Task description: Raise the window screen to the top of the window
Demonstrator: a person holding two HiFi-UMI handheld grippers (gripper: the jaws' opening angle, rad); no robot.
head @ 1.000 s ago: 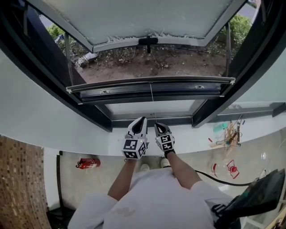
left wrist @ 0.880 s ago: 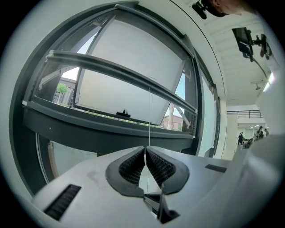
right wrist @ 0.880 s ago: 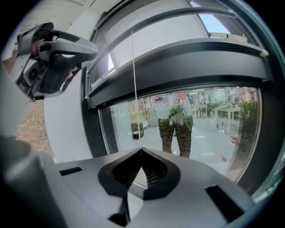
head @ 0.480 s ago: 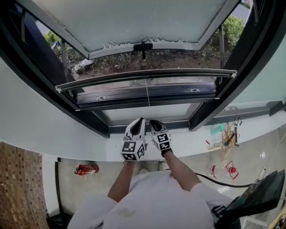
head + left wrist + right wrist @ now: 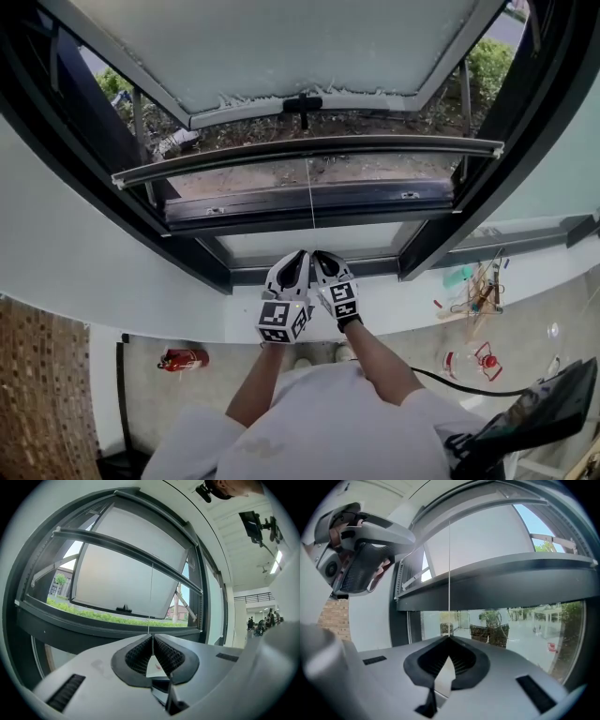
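I count two tools, one in each of my hands, and they sit side by side, tips nearly touching, just in front of the lower part of the dark metal window frame [image 5: 234,208]. My left tool [image 5: 298,258] is clamped shut on the single thin white pull cord [image 5: 309,206], and each tool's own camera shows the ribbed black pads pressed together with the cord running out of their tips. My right tool [image 5: 321,258] is pinched shut on that same cord, right beside the left one. The cord runs straight up to the middle of the one grey bottom rail of the window screen [image 5: 309,148], which lies across the opening partway up, above the lower frame bar and below the one frosted window sash [image 5: 281,47] that is swung outward. That sash carries one black handle [image 5: 302,103] at its lower edge. Both my forearms reach forward from my white shirt and converge, with the tools pointing roughly level at the window. One red fire extinguisher [image 5: 183,359] lies on the floor down to my left.
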